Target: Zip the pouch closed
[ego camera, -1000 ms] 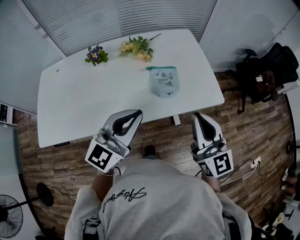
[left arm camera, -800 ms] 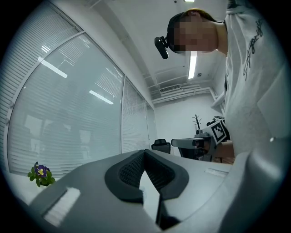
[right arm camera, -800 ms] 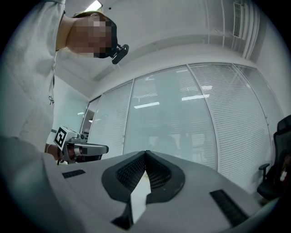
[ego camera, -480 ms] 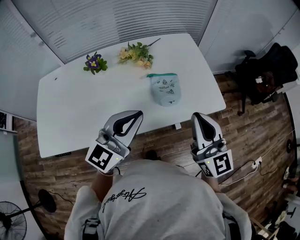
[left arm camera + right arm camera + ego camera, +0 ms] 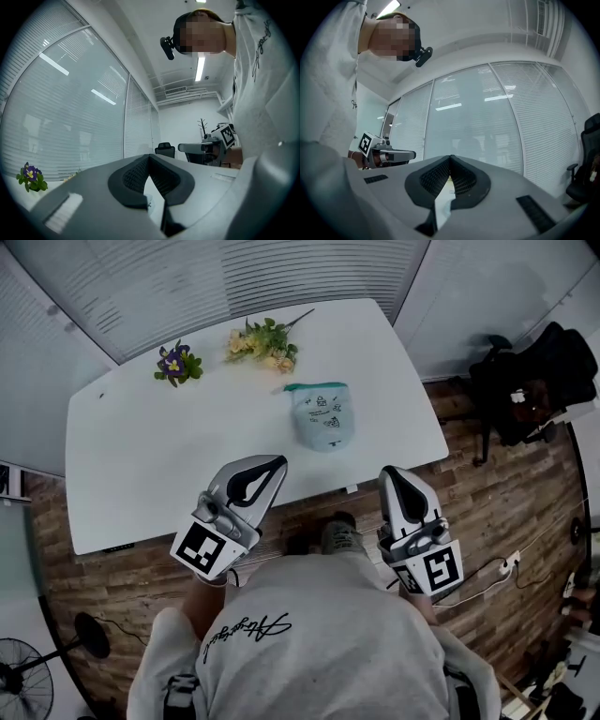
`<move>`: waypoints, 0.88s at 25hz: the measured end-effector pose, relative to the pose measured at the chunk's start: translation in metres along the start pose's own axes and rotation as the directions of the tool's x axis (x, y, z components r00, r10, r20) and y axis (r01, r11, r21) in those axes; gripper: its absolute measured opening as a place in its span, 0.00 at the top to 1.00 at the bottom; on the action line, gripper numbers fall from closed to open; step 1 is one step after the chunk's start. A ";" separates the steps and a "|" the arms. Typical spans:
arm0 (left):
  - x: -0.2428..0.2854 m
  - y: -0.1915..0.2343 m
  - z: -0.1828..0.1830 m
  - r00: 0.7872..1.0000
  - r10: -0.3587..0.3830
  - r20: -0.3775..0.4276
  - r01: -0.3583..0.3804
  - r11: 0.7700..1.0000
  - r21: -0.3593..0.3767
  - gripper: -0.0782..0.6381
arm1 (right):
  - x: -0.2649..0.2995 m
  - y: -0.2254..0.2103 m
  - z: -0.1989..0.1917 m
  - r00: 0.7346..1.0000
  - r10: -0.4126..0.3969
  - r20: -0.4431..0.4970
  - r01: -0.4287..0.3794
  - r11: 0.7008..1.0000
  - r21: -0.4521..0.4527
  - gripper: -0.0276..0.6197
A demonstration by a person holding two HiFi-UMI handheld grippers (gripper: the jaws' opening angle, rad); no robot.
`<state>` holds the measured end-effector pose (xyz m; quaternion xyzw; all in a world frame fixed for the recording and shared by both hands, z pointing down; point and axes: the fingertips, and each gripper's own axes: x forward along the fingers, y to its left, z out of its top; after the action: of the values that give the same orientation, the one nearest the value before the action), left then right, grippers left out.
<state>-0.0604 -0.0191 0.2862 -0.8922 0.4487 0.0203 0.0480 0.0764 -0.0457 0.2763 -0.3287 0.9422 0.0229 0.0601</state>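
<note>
Left gripper (image 5: 274, 465) and right gripper (image 5: 394, 474), each with jaws pressed together and nothing between them, are held about level at the near edge of the tabletop (image 5: 159, 456). Neither touches anything, a posture that suits an approach rather than a grasp. The pouch (image 5: 322, 418) lies flat on the tabletop, ahead of both grippers and well apart from them. Its teal zip edge (image 5: 314, 386) is turned away from the person, so a reach over the pouch seems needed. Whether the zip stands open cannot be told. Purple flowers (image 5: 172, 364) and yellow flowers (image 5: 262, 338) lie beyond, the yellow ones near the zip edge.
</note>
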 end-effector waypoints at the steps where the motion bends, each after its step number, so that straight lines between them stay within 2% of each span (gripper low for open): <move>1: 0.003 0.000 0.001 1.000 0.010 0.000 -0.010 1.000 0.002 0.90 | 0.003 -0.003 -0.001 1.000 0.012 0.000 -0.012 1.000 0.007 0.95; 7: 0.021 0.014 0.002 0.995 0.099 -0.014 -0.099 0.995 -0.001 0.90 | 0.027 -0.022 0.002 0.994 0.112 0.018 -0.112 0.994 0.018 0.95; 14: 0.055 0.025 0.002 0.988 0.155 -0.009 -0.155 0.988 0.002 0.90 | 0.046 -0.067 0.002 0.986 0.163 0.020 -0.163 0.987 0.011 0.95; 22: 0.083 0.038 -0.009 0.975 0.222 -0.034 -0.222 0.975 0.006 0.90 | 0.066 -0.096 -0.009 0.973 0.232 0.004 -0.232 0.972 0.027 0.95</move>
<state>-0.0411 -0.1091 0.2858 -0.8367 0.5462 0.0096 0.0384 0.0844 -0.1624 0.2764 -0.2156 0.9744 0.0172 0.0618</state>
